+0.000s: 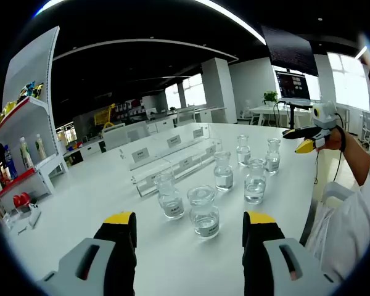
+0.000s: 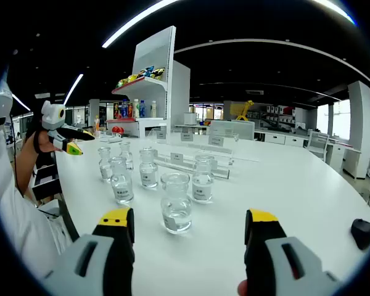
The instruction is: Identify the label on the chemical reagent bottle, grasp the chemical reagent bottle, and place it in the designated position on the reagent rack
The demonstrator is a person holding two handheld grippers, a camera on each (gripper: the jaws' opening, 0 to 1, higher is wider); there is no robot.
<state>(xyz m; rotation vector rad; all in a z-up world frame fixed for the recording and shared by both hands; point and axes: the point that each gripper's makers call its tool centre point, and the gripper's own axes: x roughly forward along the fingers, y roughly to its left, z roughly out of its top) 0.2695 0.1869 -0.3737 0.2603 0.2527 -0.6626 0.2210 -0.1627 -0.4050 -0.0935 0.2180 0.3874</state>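
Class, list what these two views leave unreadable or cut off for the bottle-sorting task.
- Bottle labels: right gripper view, print too small.
- Rack position tags: left gripper view, too small and far.
- Right tool: left gripper view, jaw gap too small to judge there.
- Shelf items: left gripper view, blurred at the fisheye edge.

Clear glass bottles [image 1: 205, 211] with pale labels stand on a white table [image 1: 98, 197]; both grippers [image 1: 189, 231] have black jaws tipped yellow.
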